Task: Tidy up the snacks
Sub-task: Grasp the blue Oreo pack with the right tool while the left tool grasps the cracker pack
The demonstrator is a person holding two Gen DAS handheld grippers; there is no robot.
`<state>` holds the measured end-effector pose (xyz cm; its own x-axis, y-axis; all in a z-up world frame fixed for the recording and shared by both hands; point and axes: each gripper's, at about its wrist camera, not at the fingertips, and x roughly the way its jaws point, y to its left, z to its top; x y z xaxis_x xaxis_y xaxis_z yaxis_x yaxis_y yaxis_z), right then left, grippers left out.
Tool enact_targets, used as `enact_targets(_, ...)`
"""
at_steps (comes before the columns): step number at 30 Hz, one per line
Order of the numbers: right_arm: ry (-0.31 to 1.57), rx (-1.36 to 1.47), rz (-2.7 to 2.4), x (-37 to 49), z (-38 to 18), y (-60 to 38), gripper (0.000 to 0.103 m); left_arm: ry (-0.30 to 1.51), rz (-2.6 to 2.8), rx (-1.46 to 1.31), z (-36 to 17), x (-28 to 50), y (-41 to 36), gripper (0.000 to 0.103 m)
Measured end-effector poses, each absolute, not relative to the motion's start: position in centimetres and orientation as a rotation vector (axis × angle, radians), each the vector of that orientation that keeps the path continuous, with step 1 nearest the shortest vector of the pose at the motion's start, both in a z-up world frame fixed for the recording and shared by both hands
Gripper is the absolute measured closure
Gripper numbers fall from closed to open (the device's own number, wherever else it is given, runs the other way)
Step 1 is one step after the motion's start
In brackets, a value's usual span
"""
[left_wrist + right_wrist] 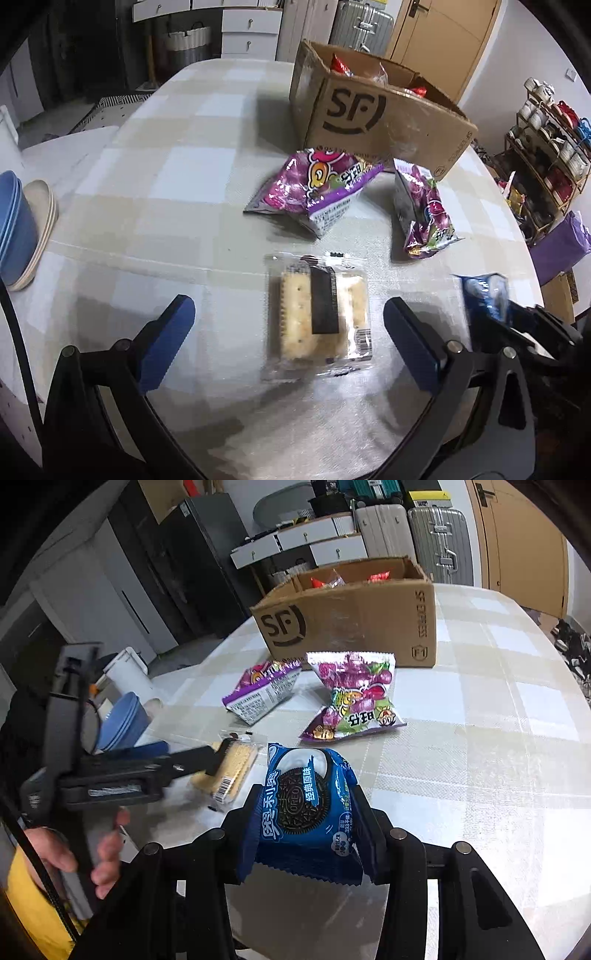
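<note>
Your right gripper (pixel 306 808) clamps the Oreo pack (pixel 304 805); your left gripper (pixel 288 325) (jaws wide apart) straddles the cracker pack (pixel 317 319)

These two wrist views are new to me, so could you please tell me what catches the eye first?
The blue cookie packet stands out, pinched in the right gripper at the near edge of the table. In the left wrist view the left gripper hangs open around a clear cracker pack lying flat. Behind them, two purple candy bags lie before an open cardboard box.
</note>
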<state>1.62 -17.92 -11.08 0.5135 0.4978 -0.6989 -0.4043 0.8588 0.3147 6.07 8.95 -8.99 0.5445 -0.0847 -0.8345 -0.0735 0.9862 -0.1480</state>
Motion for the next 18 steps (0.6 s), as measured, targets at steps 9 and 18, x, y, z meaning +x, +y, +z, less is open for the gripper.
enact_targets(9,0.837,0.156,0.562,1.2,-9.5,-18.9,0.058,1.047,0.034,-0.083,-11.4,7.3,6.6,0.001)
enact_targets(18,0.853,0.173,0.549,1.4,-9.9,-19.4,0.058,1.033,0.057,-0.041,-12.1,7.3,5.9,0.014)
